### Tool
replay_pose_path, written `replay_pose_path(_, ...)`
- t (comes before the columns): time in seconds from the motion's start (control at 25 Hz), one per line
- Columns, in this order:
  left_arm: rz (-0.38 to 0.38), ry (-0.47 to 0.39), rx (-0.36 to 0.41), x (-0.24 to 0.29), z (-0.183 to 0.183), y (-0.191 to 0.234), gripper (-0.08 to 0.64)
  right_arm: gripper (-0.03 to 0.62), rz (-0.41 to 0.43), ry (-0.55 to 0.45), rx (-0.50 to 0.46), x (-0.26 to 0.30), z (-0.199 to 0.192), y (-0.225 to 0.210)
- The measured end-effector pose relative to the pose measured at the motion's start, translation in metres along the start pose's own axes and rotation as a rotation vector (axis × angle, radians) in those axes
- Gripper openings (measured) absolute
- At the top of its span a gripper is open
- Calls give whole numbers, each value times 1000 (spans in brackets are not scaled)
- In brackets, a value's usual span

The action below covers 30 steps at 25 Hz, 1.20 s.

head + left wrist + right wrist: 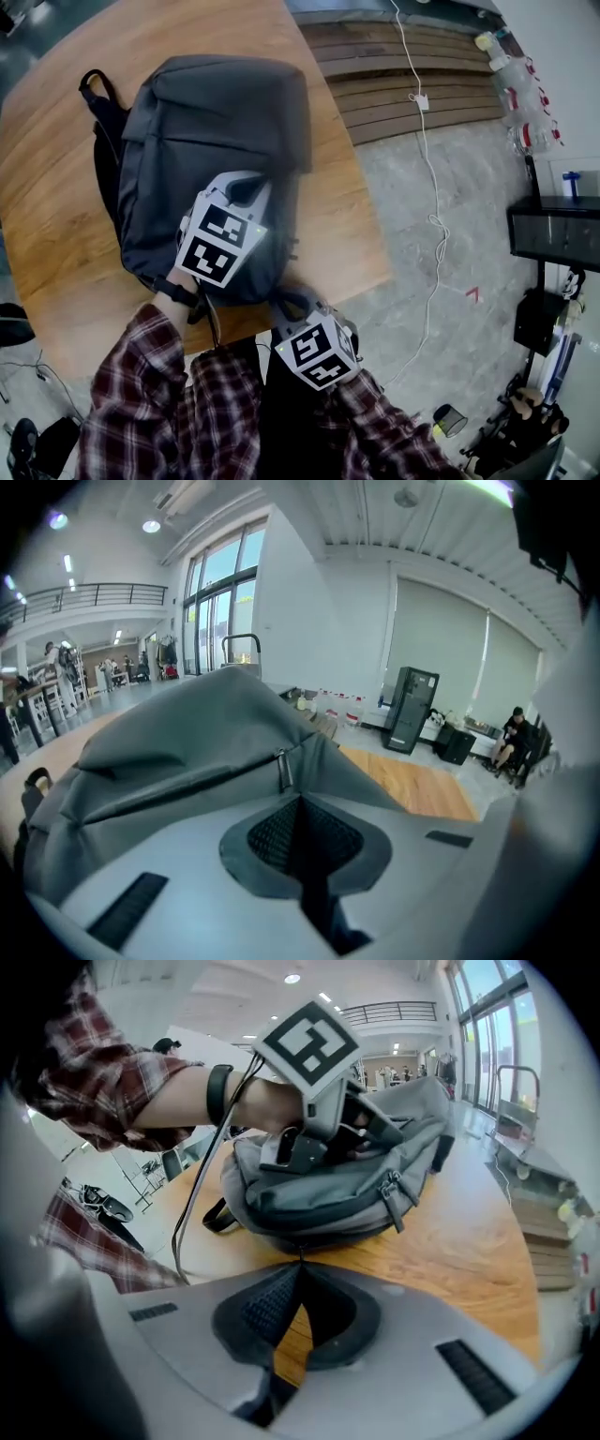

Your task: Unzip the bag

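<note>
A grey backpack (216, 122) lies flat on the wooden table (56, 216). My left gripper (246, 190) rests on its near half, shut, with a raised fold of bag fabric (187, 742) at its tips (300, 799). A metal zipper pull (283, 771) hangs just beyond the tips. My right gripper (292, 305) is at the bag's near end by the table's front edge. It is shut (300, 1262) on a small dark zipper tab coming off the bag (328, 1185). Another pair of zipper pulls (394, 1199) dangles on the bag's side. The left gripper (366, 1133) shows on top of the bag.
The table's right edge (366, 216) drops to a grey floor with a white cable (431, 187). Wooden steps (403, 75) lie beyond it. Bottles (520, 94) and a black cabinet (558, 230) stand at far right. The bag's straps (98, 103) stick out to the left.
</note>
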<state>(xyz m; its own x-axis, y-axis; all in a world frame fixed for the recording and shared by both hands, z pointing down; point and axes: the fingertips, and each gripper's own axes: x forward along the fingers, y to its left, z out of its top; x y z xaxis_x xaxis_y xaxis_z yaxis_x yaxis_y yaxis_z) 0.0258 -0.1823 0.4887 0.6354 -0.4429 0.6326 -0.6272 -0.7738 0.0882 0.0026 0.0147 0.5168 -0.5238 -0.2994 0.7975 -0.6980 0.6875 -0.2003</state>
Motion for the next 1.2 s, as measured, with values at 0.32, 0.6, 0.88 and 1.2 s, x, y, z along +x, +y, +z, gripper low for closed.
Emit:
replay_pose_path(0.32,43,170,-43,-46,-62,33,8,11,-104,28,-121,-9,-6,-54)
replay_pose_path(0.6,30,210,-147,-70,-90,3,6,9,-176,43,-270,4,28,-113)
replay_pose_path(0.88,103,158,-359,-79,-91,-16,8,9,-177,26,-420,30,86,-142)
replay_pose_path(1.2,51,124,-318,-78,-72,-13,6,9,-143,-10,-358,44,101,-147)
